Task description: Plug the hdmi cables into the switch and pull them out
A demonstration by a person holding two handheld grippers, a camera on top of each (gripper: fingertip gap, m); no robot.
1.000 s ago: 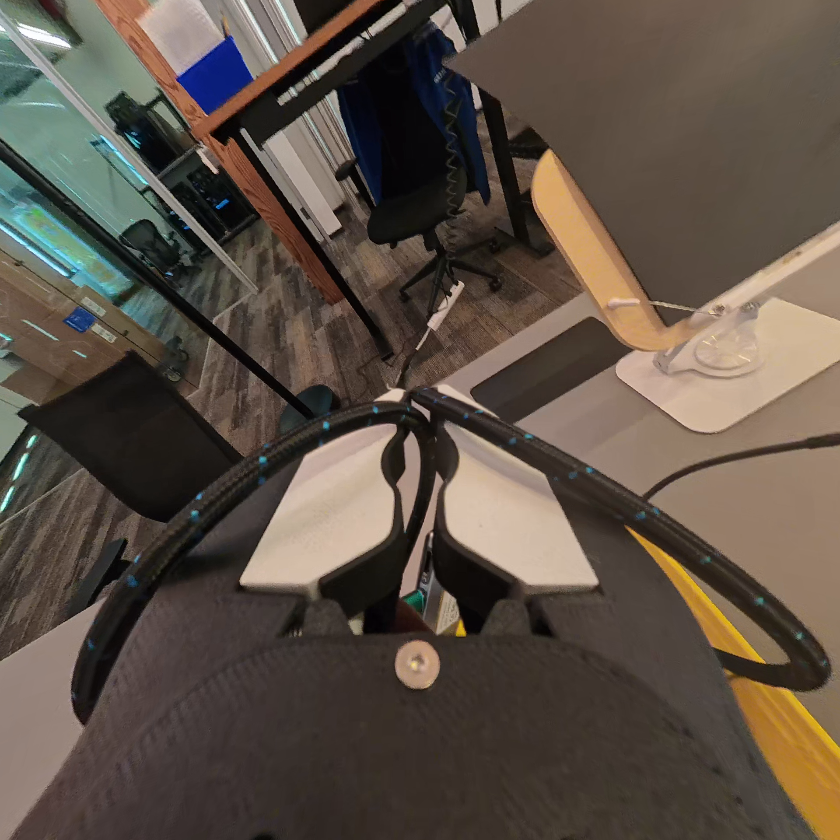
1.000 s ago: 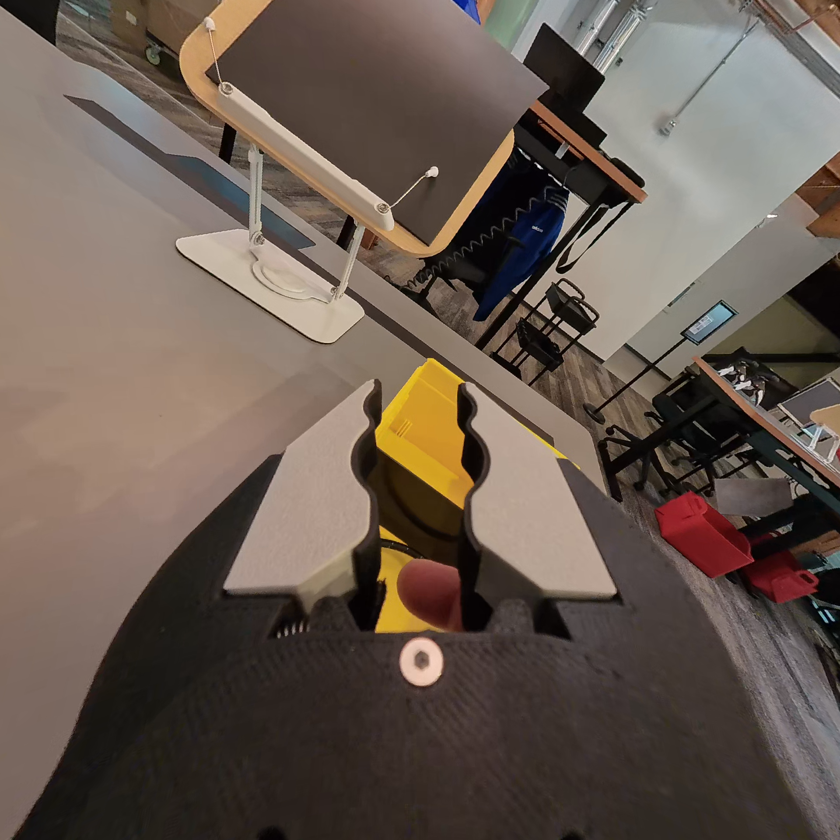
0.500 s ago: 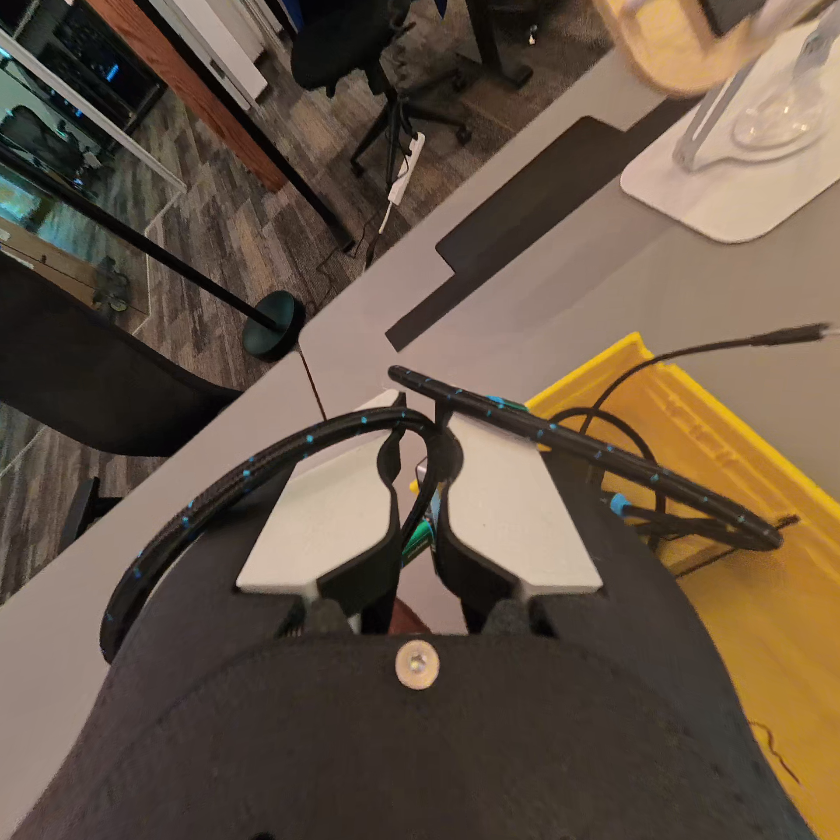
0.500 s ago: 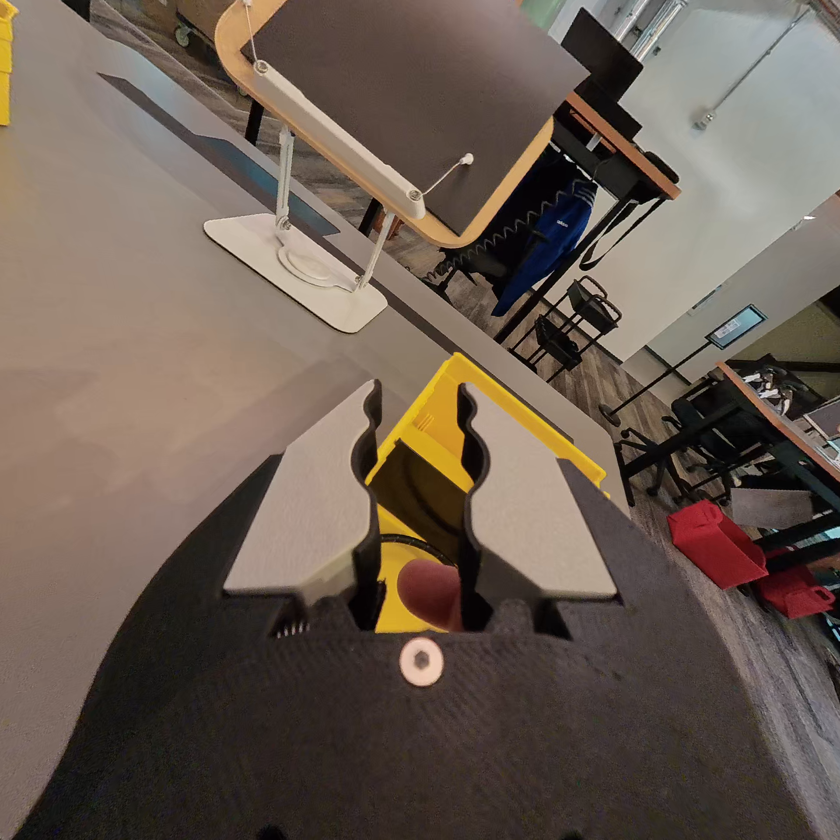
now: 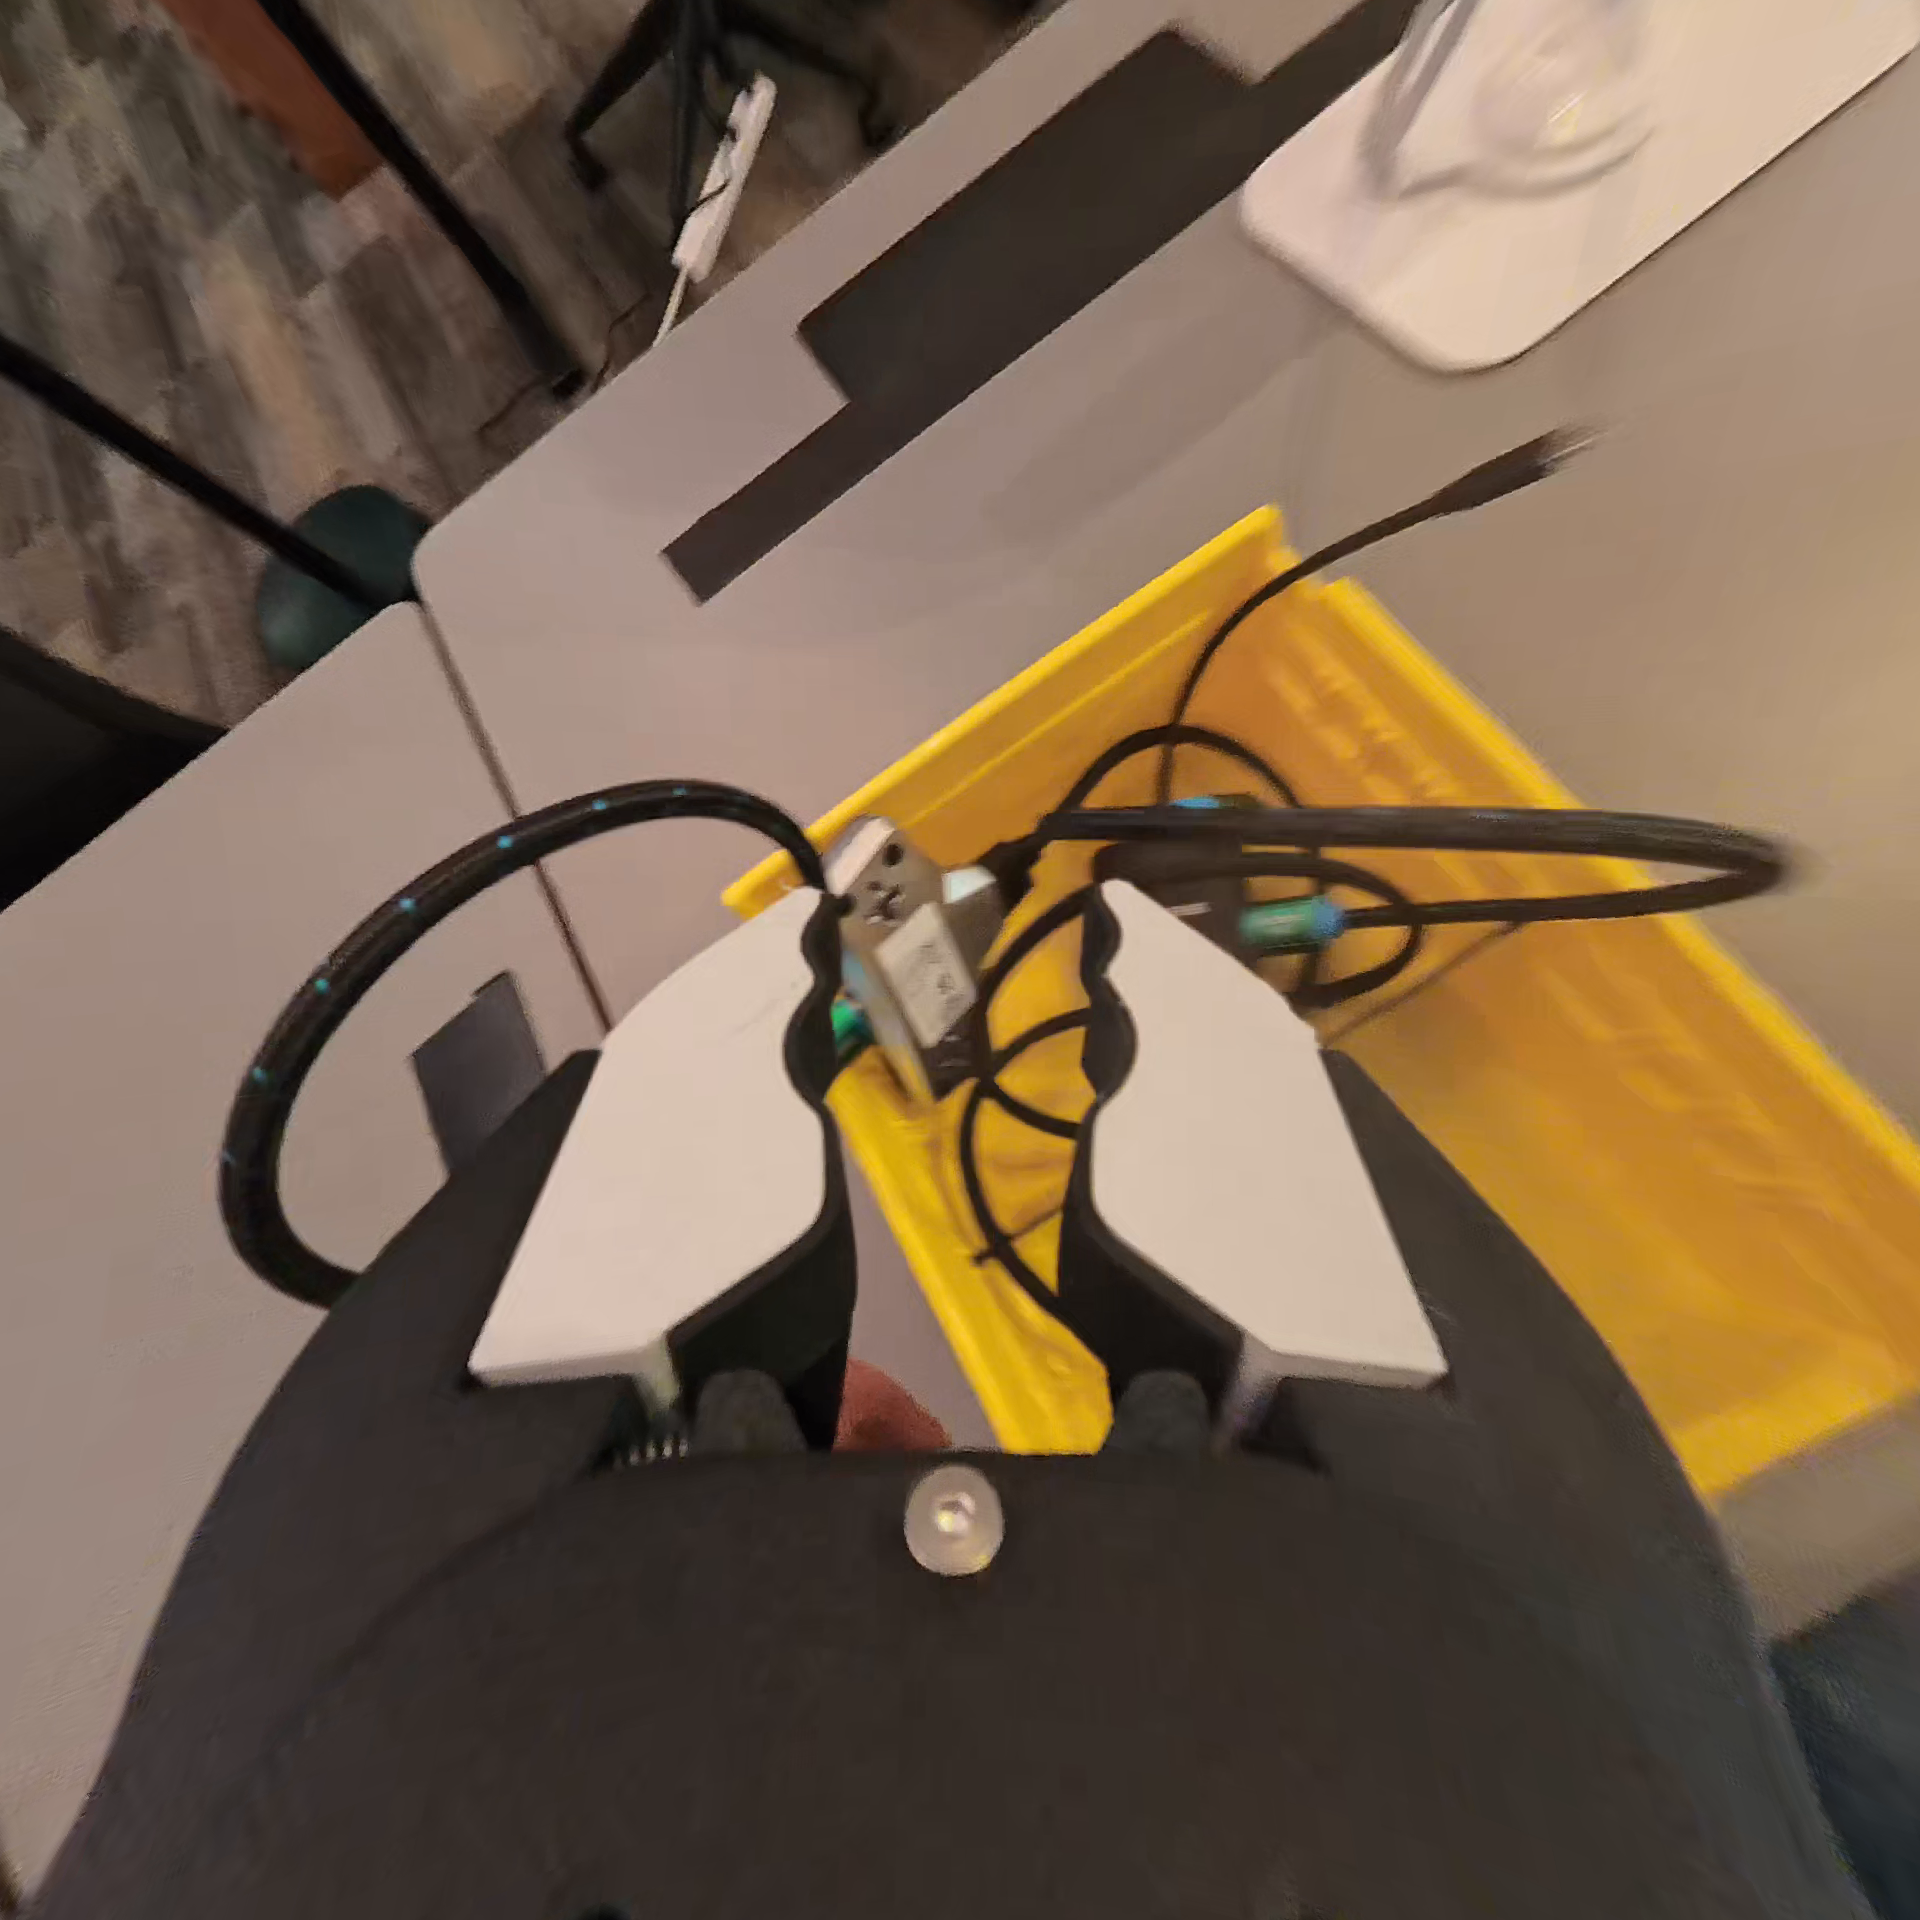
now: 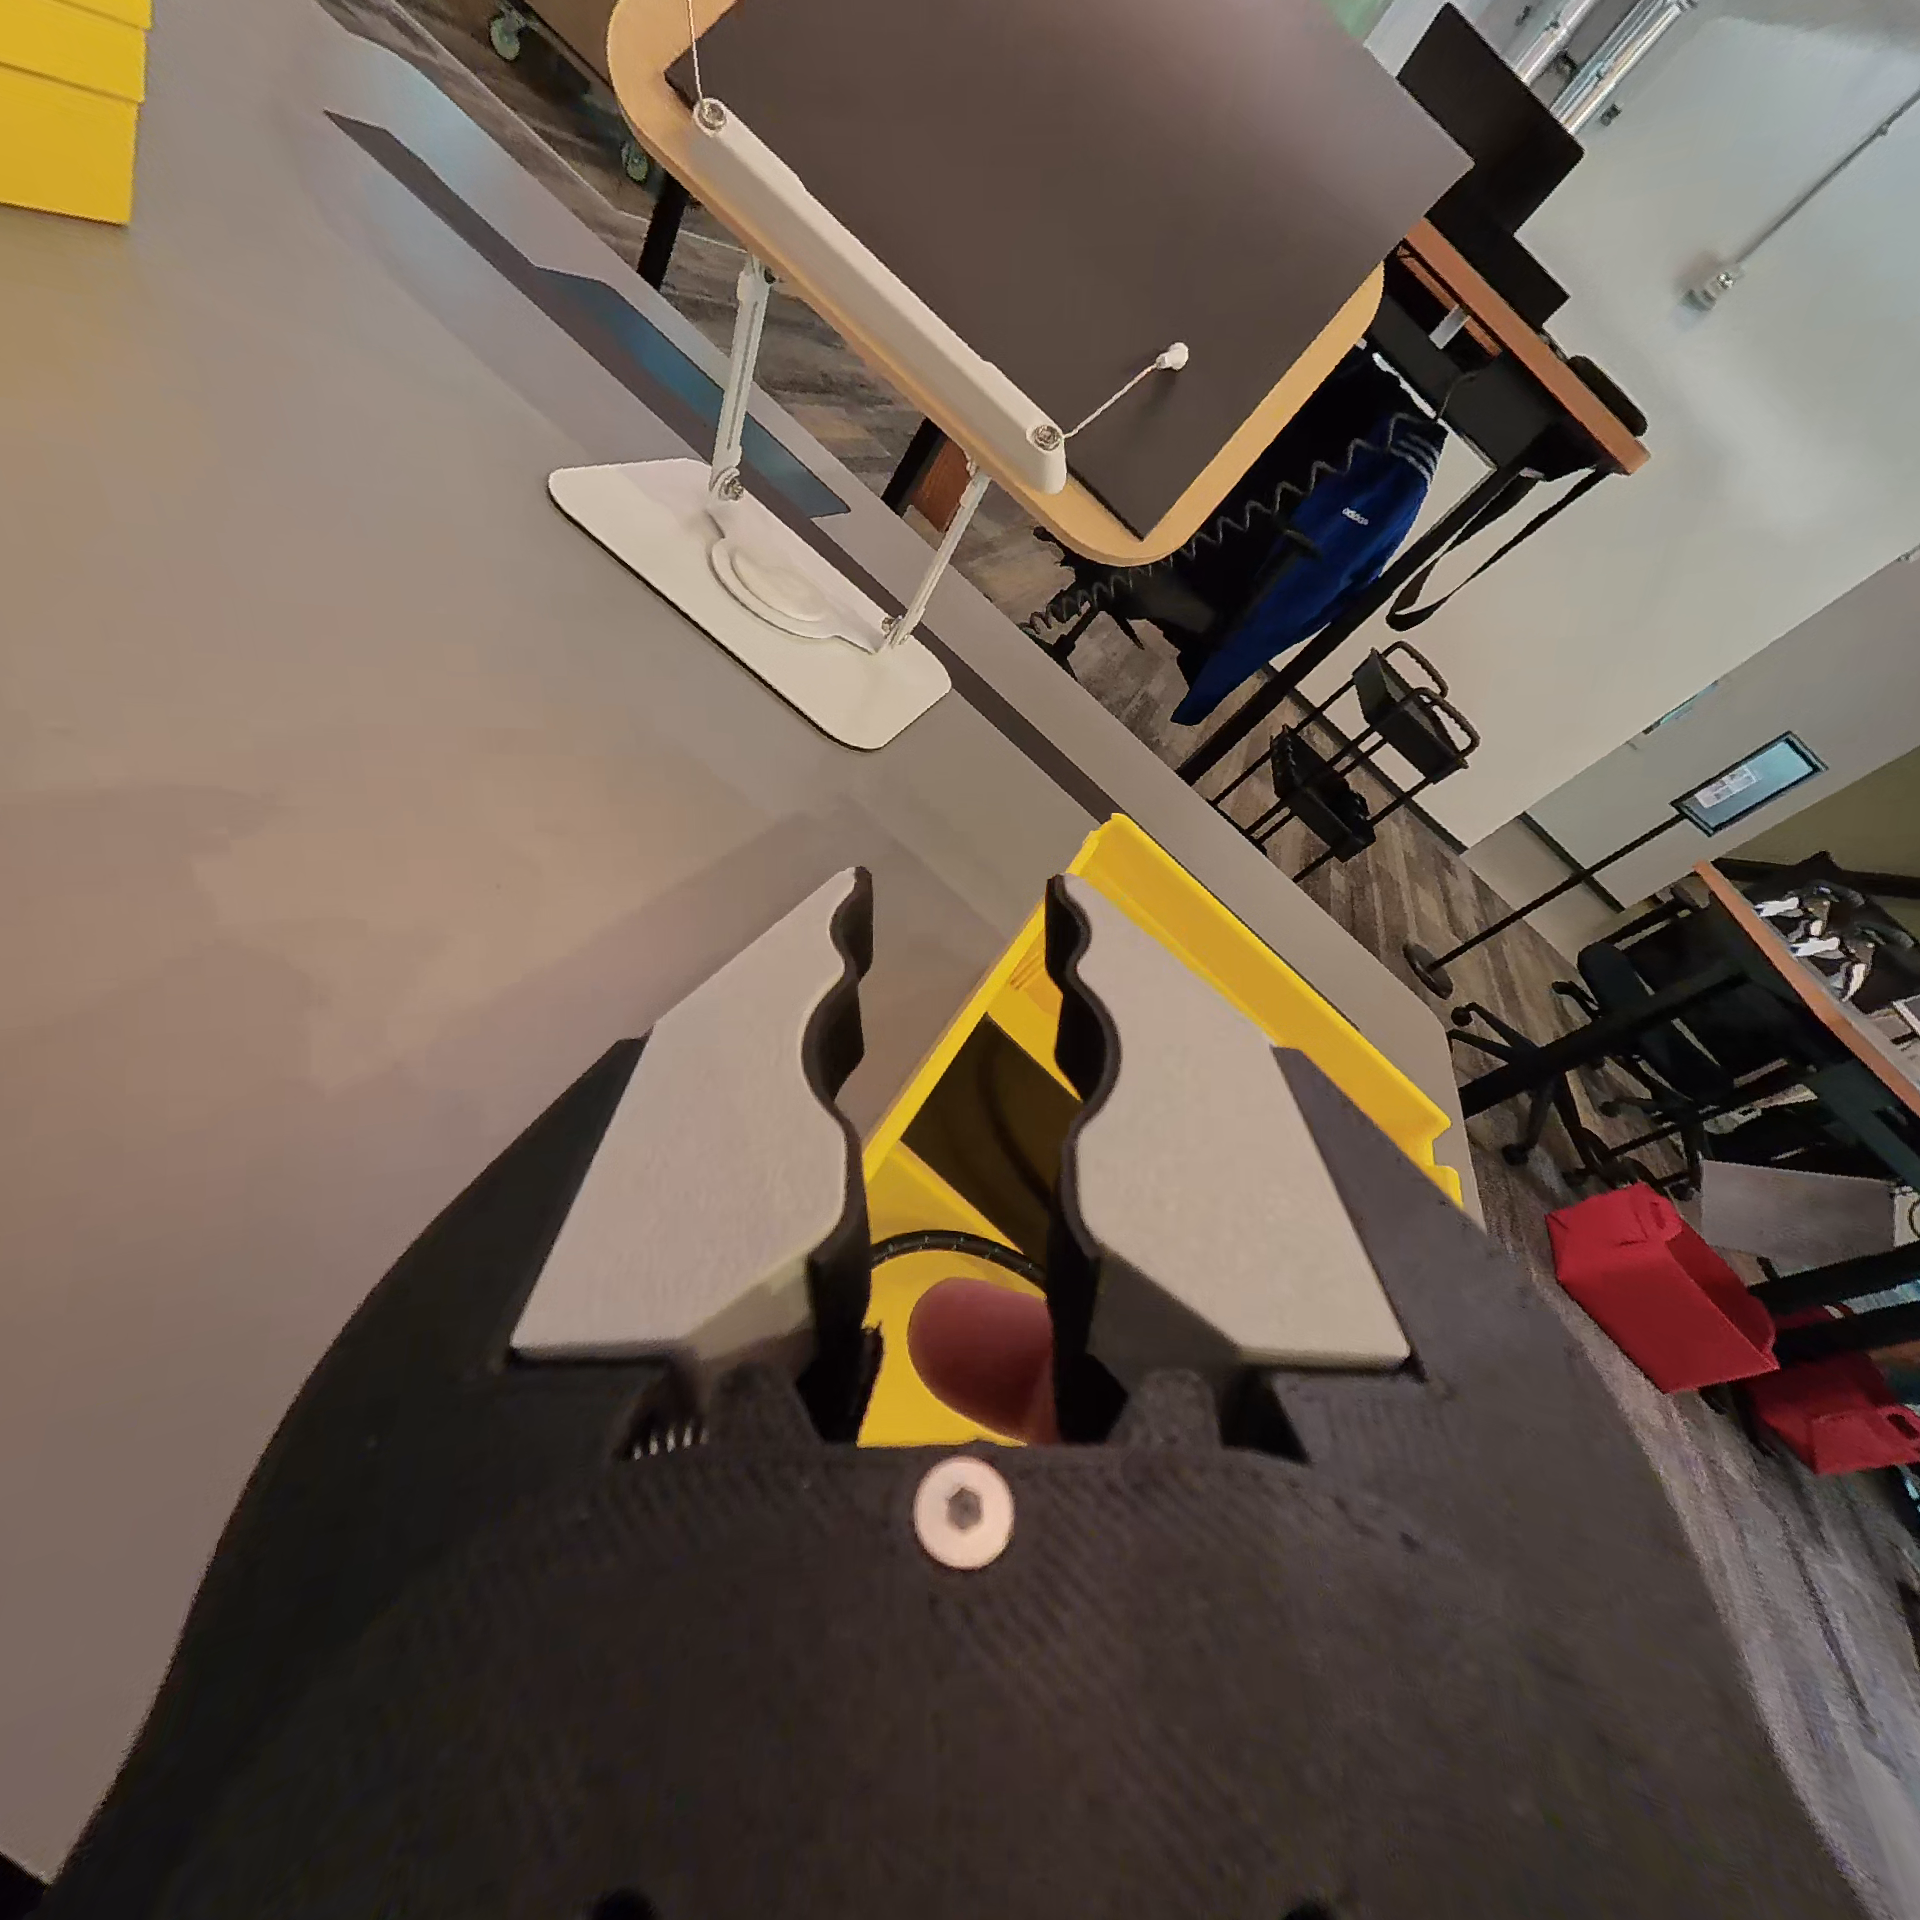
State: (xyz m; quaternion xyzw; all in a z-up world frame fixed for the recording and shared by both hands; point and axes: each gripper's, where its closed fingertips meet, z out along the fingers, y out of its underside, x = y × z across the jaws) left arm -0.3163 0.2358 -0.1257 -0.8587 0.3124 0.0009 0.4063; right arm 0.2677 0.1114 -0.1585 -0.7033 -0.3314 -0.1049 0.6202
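In the left wrist view my left gripper (image 5: 956, 914) is open over a yellow bin (image 5: 1507, 1195). A small silver HDMI switch (image 5: 914, 956) sits between the fingertips, close against the left finger (image 5: 727, 1039), and is not clamped. A black braided HDMI cable (image 5: 312, 1039) loops out from it to the left, and another (image 5: 1455, 831) runs right over the bin. Thin black cables (image 5: 1039, 1039) lie in the bin. In the right wrist view my right gripper (image 6: 958, 894) is open and empty, with the yellow bin (image 6: 1226, 956) just beyond its tips.
A white stand holding a dark board (image 6: 748, 603) stands on the grey table (image 6: 312, 727) behind the bin; its base shows in the left wrist view (image 5: 1558, 187). More yellow bins (image 6: 62, 125) sit far left. The table edge, chairs and red bins (image 6: 1662, 1309) are to the right. The tips of one gripper are about 60 cm away from the tips of the other.
My left gripper tipped down over the yellow bin and opened, letting go of the braided cable; the switch now shows between its fingers. My right gripper shifted slightly and stayed open.
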